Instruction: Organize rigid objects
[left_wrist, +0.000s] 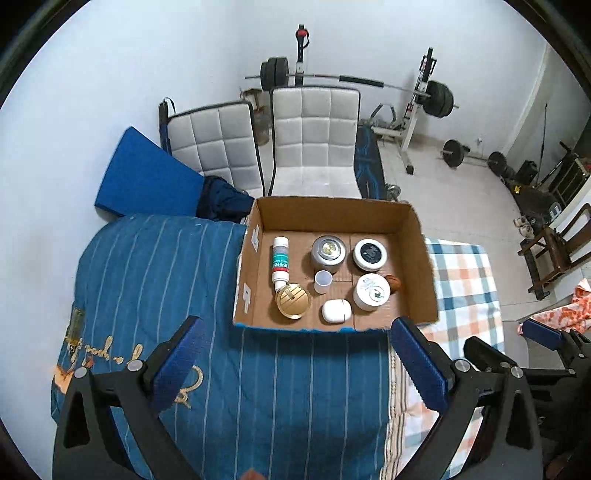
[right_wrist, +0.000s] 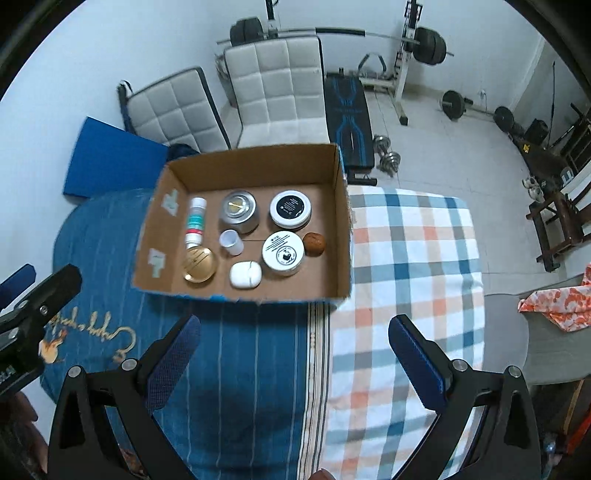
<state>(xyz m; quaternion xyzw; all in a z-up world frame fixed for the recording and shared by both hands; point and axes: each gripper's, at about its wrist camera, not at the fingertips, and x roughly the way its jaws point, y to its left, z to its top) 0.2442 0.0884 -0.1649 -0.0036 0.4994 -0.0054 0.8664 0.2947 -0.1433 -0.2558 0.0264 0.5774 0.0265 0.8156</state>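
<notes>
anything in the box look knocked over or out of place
The white bottle with the teal label lies on its side along the left wall of the cardboard box, its cap touching the gold disc. The other containers sit upright. Both grippers hover open, outside the box.

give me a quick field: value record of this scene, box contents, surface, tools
container: open cardboard box on the bed
surface: blue striped blanket at left, plaid cloth at right
back row: white bottle lying down, grey tin, black-lidded jar
middle: small white cup, white-lidded jar, brown round object
front: gold disc, white case
left tool: open, holding nothing
right tool: open, holding nothing
</notes>
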